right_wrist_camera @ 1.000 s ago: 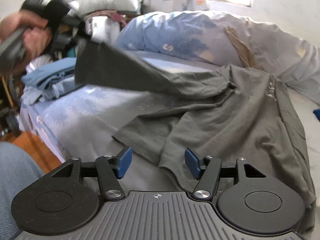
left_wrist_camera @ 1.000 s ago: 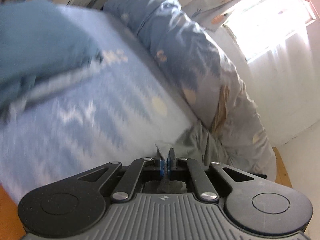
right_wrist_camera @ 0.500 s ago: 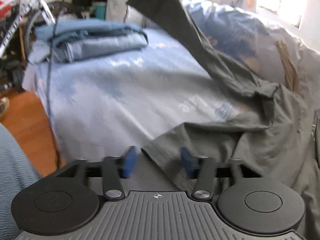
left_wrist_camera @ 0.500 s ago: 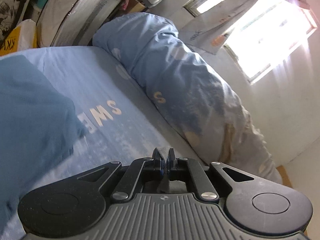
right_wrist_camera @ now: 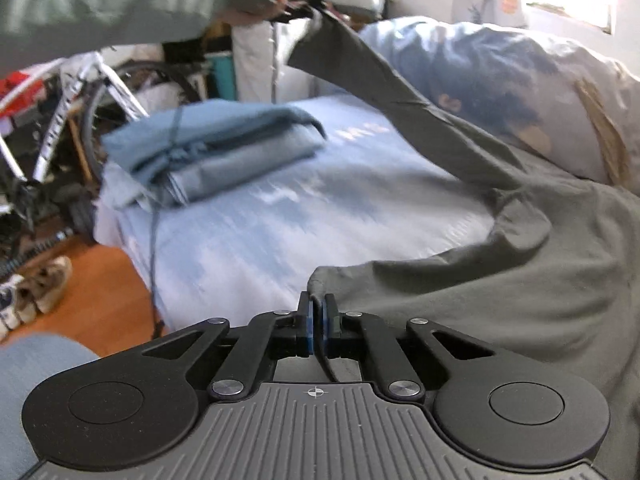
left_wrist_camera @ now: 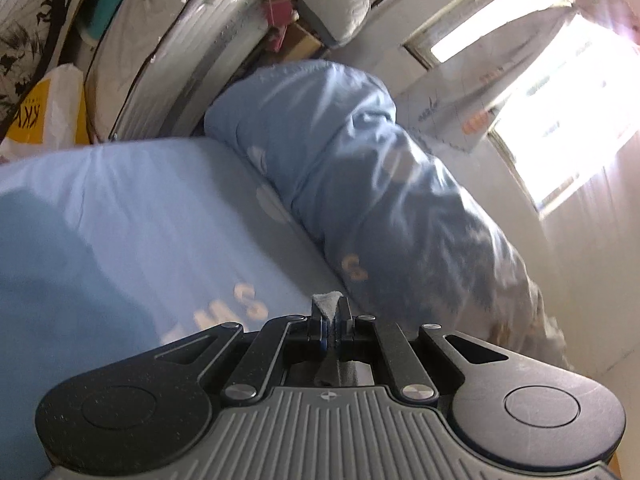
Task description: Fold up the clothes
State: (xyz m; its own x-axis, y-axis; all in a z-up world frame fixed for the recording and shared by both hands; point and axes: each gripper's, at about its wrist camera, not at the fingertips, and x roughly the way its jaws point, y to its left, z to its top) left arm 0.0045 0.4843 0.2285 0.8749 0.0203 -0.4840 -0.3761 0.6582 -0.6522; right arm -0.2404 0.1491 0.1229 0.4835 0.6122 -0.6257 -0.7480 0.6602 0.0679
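R gripper (right_wrist_camera: 319, 322) just closed, jaws pinching hem of grey T-shirt (right_wrist_camera: 500, 292) lying crumpled on blue-sheeted bed (right_wrist_camera: 280, 232). L gripper (left_wrist_camera: 331, 328), raised at top of right-wrist view, clamped tight on another corner of same shirt, fabric stretched between the two. Folded blue clothes (right_wrist_camera: 212, 152) stacked near bed's far corner; duvet (left_wrist_camera: 360, 184) bunched along wall.

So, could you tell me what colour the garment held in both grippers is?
Dark olive-grey, plain; the garment shows best in the right wrist view.
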